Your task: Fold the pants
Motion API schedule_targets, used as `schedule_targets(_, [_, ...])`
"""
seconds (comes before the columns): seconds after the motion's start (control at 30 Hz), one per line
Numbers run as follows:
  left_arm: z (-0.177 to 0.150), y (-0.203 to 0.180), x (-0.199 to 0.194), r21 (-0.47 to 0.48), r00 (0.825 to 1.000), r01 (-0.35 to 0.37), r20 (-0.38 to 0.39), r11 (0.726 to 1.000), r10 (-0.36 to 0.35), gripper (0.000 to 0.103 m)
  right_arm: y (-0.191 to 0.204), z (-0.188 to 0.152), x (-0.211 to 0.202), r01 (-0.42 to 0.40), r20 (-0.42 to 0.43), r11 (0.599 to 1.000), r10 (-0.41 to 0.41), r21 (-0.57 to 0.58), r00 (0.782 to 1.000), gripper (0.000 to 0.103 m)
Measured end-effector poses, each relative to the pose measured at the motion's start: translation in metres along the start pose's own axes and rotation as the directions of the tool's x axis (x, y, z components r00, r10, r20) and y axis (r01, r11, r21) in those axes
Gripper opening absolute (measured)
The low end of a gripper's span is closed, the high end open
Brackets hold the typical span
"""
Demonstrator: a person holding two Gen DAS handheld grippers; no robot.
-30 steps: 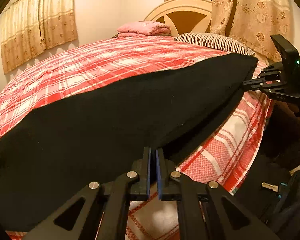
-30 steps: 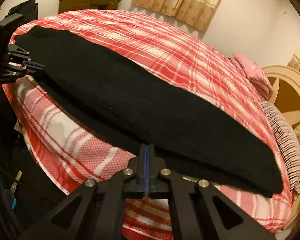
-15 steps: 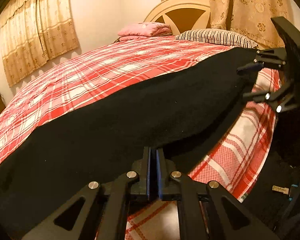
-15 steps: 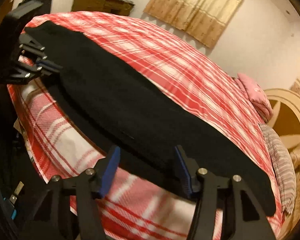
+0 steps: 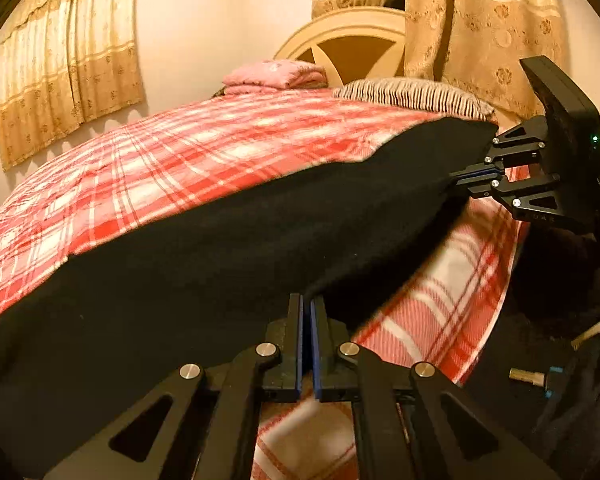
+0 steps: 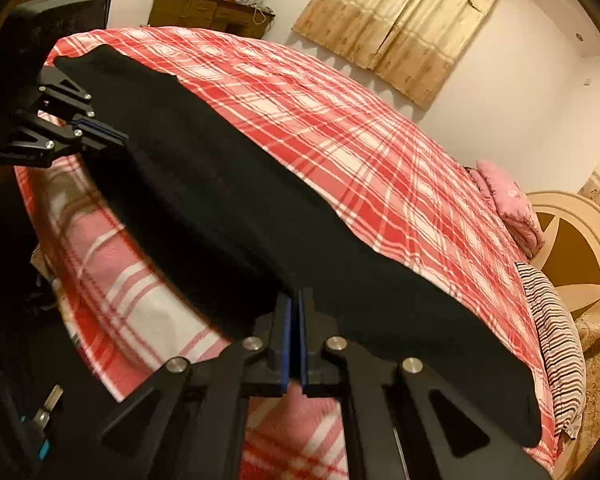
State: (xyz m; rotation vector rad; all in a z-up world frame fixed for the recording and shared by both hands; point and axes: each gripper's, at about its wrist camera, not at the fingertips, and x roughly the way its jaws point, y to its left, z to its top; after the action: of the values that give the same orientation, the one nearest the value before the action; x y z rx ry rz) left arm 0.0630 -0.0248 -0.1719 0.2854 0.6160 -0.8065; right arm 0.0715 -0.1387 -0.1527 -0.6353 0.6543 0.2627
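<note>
Black pants (image 5: 220,260) lie stretched lengthwise along the near side of a bed with a red plaid cover (image 5: 180,152). My left gripper (image 5: 306,308) is shut on their near edge, low in the left wrist view. At the right of that view, my right gripper (image 5: 458,178) pinches the pants' far end. In the right wrist view the pants (image 6: 220,200) run from upper left to lower right. There the right gripper (image 6: 294,300) is shut on the near hem, and the left gripper (image 6: 116,134) grips the other end.
A folded pink blanket (image 5: 276,76) and a striped pillow (image 5: 412,94) lie by the cream headboard (image 5: 352,40). A wooden dresser (image 6: 208,12) stands past the foot of the bed. The plaid cover (image 6: 120,280) hangs over the bed's near side.
The right gripper's jaws stood open beside the pants half a second ago and have shut again on the near edge. The left gripper stayed shut on the cloth.
</note>
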Motion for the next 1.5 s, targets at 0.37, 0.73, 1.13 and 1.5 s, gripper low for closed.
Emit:
schedule_targets(0.37, [-0.013, -0.003, -0.001, 0.03, 0.998, 0.017, -0.064, 0.999, -0.015, 0.005, -0.007, -0.014, 0.013, -0.038, -0.071, 0.998, 0.041, 0.044, 0.997, 0.054])
schedule_targets(0.73, [-0.032, 0.061, -0.056, -0.068, 0.993, -0.121, -0.026, 0.99, 0.119, 0.005, -0.18, -0.079, -0.042, 0.165, -0.108, 0.782, -0.126, 0.601, 0.986, 0.054])
schedule_targets(1.13, [-0.08, 0.196, -0.079, -0.408, 0.911, -0.404, -0.097, 0.819, 0.401, 0.005, -0.26, -0.149, -0.015, 0.031, -0.063, 0.488, 0.049, 0.872, 0.997, 0.042])
schedule_targets(1.5, [-0.083, 0.204, -0.082, -0.454, 0.913, -0.386, -0.063, 0.803, 0.403, 0.006, -0.248, -0.145, -0.05, 0.032, -0.014, 0.525, -0.038, 0.851, 0.999, 0.011])
